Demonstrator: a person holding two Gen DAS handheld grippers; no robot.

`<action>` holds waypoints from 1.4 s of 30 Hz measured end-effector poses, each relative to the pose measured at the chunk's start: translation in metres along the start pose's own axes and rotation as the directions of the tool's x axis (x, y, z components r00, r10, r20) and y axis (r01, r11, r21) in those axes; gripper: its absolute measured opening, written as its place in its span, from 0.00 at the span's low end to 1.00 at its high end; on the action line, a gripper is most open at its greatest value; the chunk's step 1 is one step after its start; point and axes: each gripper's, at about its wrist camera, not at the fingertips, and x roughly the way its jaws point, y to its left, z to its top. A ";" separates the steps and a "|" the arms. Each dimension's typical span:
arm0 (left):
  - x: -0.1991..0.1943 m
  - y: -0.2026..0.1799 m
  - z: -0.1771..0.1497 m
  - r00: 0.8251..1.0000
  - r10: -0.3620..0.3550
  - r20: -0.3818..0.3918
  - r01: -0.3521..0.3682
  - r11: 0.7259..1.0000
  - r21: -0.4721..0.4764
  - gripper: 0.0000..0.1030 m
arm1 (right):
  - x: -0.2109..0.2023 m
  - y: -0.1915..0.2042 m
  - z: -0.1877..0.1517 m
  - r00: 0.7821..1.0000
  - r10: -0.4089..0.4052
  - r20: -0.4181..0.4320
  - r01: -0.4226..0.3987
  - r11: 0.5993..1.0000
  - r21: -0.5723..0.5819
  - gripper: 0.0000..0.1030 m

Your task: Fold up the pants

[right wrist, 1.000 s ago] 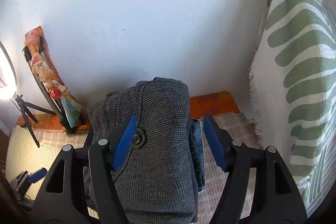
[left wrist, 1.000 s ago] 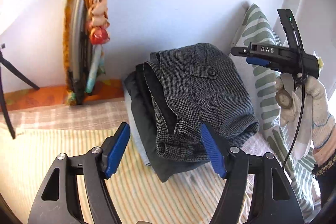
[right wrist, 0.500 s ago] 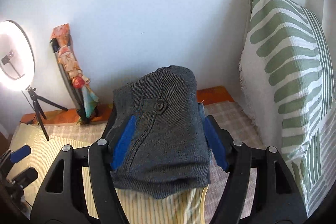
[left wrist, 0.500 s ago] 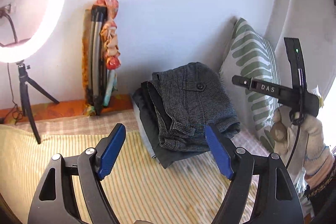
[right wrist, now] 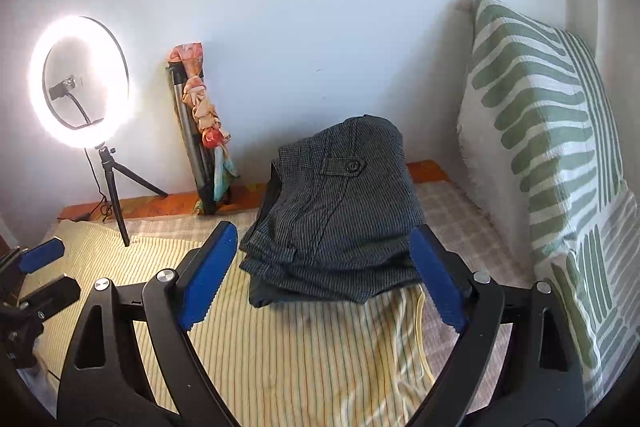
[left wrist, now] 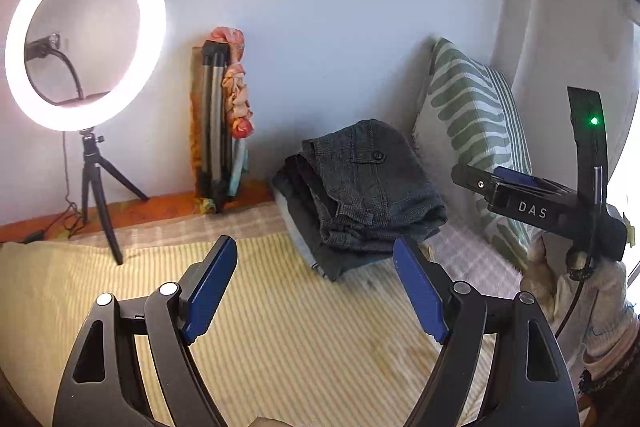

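The folded grey checked pants [left wrist: 372,187] lie on top of a pile of folded clothes at the back of the bed, by the wall; they also show in the right wrist view [right wrist: 340,211]. My left gripper [left wrist: 316,255] is open and empty, held back from the pile above the striped yellow sheet [left wrist: 260,327]. My right gripper [right wrist: 324,243] is open and empty, just in front of the pile. It also shows from the side in the left wrist view [left wrist: 472,177], and the left gripper shows at the left edge of the right wrist view [right wrist: 44,267].
A green-striped pillow [right wrist: 552,147] leans on the wall to the right. A lit ring light [left wrist: 84,35] on a small tripod stands at the back left. A folded tripod wrapped in patterned cloth [left wrist: 224,115] leans on the wall.
Both grippers have pulled back and away from the folded pants, which stay on the pile. The ring light has come into view.
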 end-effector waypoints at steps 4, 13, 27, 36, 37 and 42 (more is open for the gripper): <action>-0.012 0.003 -0.011 1.000 0.004 0.000 -0.004 1.000 0.007 0.79 | -0.017 0.009 -0.017 0.998 -0.065 0.019 0.065 0.998 -0.010 0.89; -0.037 0.015 -0.042 1.000 0.024 0.012 -0.024 0.999 0.040 0.79 | -0.043 0.019 -0.062 0.995 -0.099 0.023 0.097 0.994 0.053 0.90; -0.043 0.030 -0.062 0.996 0.091 -0.011 -0.090 0.992 0.088 0.79 | -0.041 0.042 -0.082 0.997 -0.069 0.044 0.066 0.995 0.075 0.90; -0.046 0.026 -0.069 0.995 0.095 -0.010 -0.094 0.991 0.099 0.79 | -0.044 0.045 -0.083 0.992 -0.106 0.067 0.101 0.992 0.075 0.90; -0.046 0.026 -0.069 0.995 0.098 -0.010 -0.097 0.990 0.099 0.79 | -0.044 0.046 -0.083 0.992 -0.106 0.067 0.101 0.992 0.072 0.90; -0.047 0.025 -0.072 0.994 0.105 -0.013 -0.103 0.989 0.104 0.80 | -0.044 0.049 -0.086 0.992 -0.108 0.061 0.105 0.993 0.055 0.90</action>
